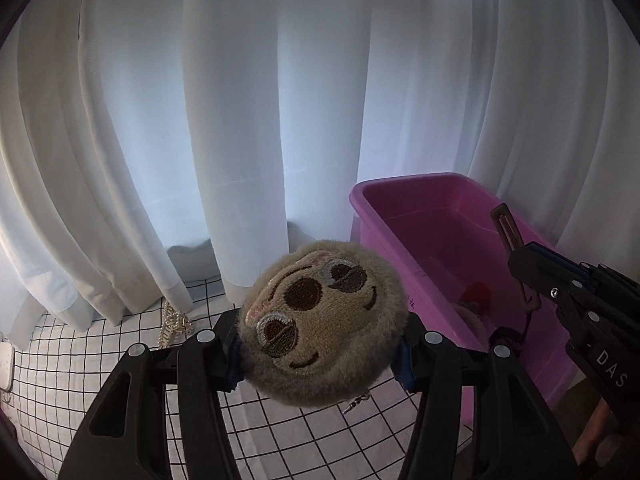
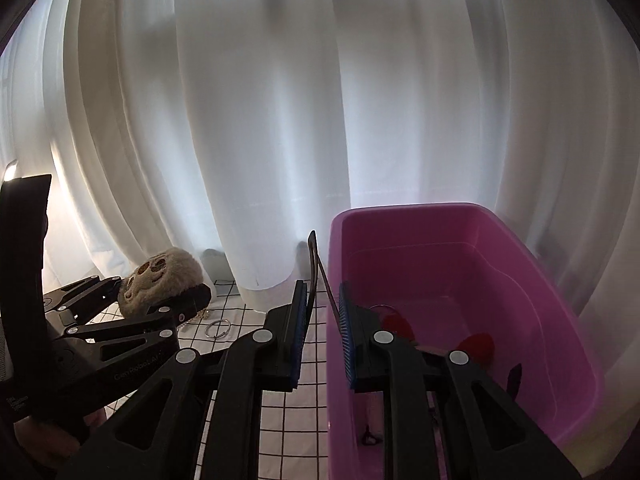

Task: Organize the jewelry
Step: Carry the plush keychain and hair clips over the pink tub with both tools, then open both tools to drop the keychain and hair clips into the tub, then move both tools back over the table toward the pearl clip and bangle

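Note:
My left gripper [image 1: 320, 350] is shut on a round plush sloth-face charm [image 1: 320, 320] with a small metal clasp hanging under it, held above the checked cloth left of the pink bin [image 1: 404, 184]. The charm also shows in the right wrist view [image 2: 160, 280]. My right gripper [image 2: 323, 320] is shut on a thin dark brown strap-like piece [image 2: 316, 264] at the pink bin's [image 2: 400, 210] left rim. In the left wrist view the right gripper [image 1: 520, 256] holds that piece [image 1: 506, 224] over the bin. Red items [image 2: 476, 342] lie in the bin.
A pearl and gold chain [image 1: 172, 322] lies on the checked cloth [image 1: 280, 432] by the white curtain [image 1: 240, 120]. A metal ring [image 2: 218, 328] lies on the cloth between the grippers. A white object [image 1: 5, 364] is at the far left edge.

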Demonstrator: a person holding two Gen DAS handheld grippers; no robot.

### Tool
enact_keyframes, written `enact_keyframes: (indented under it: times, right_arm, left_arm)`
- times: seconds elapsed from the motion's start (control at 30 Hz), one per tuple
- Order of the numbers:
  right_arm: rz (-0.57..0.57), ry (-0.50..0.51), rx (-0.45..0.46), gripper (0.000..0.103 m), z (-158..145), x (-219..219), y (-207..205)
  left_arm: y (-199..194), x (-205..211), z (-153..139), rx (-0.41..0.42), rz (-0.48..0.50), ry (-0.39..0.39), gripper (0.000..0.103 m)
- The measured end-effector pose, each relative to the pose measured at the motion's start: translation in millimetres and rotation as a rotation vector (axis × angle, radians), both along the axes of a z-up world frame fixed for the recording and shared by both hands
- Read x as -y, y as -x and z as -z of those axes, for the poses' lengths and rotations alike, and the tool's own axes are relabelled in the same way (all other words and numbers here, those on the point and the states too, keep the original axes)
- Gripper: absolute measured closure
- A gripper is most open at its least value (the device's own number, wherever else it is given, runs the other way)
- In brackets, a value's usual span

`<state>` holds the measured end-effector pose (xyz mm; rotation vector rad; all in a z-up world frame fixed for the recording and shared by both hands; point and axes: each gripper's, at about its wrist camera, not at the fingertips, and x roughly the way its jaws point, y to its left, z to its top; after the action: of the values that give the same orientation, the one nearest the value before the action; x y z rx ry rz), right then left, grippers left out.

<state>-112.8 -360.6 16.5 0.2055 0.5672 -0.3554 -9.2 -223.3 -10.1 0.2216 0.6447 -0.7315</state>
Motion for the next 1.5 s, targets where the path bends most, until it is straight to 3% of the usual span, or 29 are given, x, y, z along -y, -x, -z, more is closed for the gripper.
enact_keyframes:
  times: [0.23,0.53,0.83,0.87,0.9,0.97,1.17,1.5]
  right_arm:
    - [0.152,-0.037,-0.06,0.087,11.0,75.6,32.6]
    - [0.185,-0.12,-0.143,0.087,35.1,120.4,18.1]
    - [0.157,-0.168,-0.194,0.082,49.6,132.8,5.6]
    - [0.156,-0.17,-0.201,0.077,50.2,133.7,2.2]
    - [0.158,-0.172,-0.202,0.062,51.0,134.8,-0.7]
    - [0.163,-0.167,-0.195,0.052,48.5,134.4,-1.8]
    - [0.18,-0.167,-0.171,0.048,35.8,139.1,8.3]
    - [0.184,-0.185,-0.094,0.045,15.2,139.0,20.3]
  left_arm:
    - [19.3,88.4,-4.8,-0.029,0.123,-0.033,0.049]
    - [18.0,156.2,17.2,-0.073,0.084,-0.164,0.048]
    - [6.4,161.7,33.1,-0.144,0.069,-0.193,0.04]
    - [5.1,159.6,32.7,-0.151,0.068,-0.188,0.036]
    - [4.7,159.1,32.2,-0.15,0.065,-0.186,0.03]
    - [6.2,159.0,29.6,-0.13,0.06,-0.189,0.024]
    - [5.3,157.0,24.5,-0.131,0.043,-0.19,0.011]
    - [1.7,143.6,12.1,-0.135,0.007,-0.154,0.009]
